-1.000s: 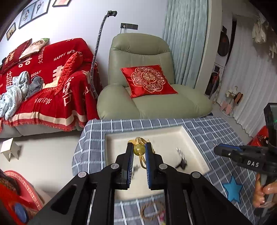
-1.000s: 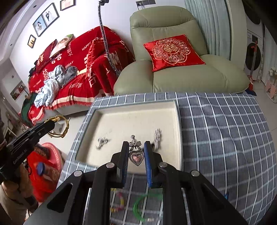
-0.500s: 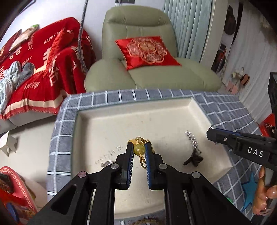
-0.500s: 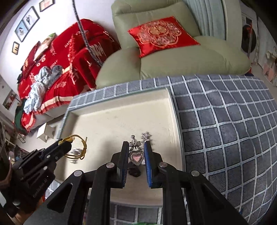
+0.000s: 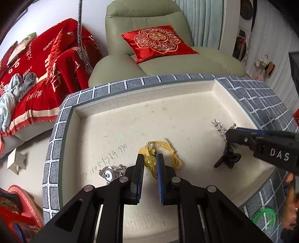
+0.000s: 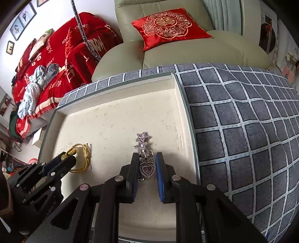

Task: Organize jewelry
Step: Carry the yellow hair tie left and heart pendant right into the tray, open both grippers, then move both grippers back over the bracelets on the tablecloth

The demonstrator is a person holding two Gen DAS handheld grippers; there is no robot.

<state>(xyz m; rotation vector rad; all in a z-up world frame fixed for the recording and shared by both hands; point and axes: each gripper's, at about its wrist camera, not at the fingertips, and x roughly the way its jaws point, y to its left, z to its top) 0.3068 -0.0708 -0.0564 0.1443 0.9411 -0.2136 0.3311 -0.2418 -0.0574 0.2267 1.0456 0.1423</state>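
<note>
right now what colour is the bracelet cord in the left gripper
Yellow, with a translucent yellow bead; the bracelet shows best in the left wrist view.

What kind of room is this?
Most likely a home living room: there is a green armchair with a red cushion, a sofa under a red throw, and framed pictures on the wall.

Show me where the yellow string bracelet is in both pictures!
Left wrist view: the yellow string bracelet sits low in the middle, its bead between the left gripper fingers, over the cream tray.
Right wrist view: it is at the lower left, hanging from the tip of the left gripper.
Shared landmark: the silver star clip, right in the left view, centre in the right view.
</note>
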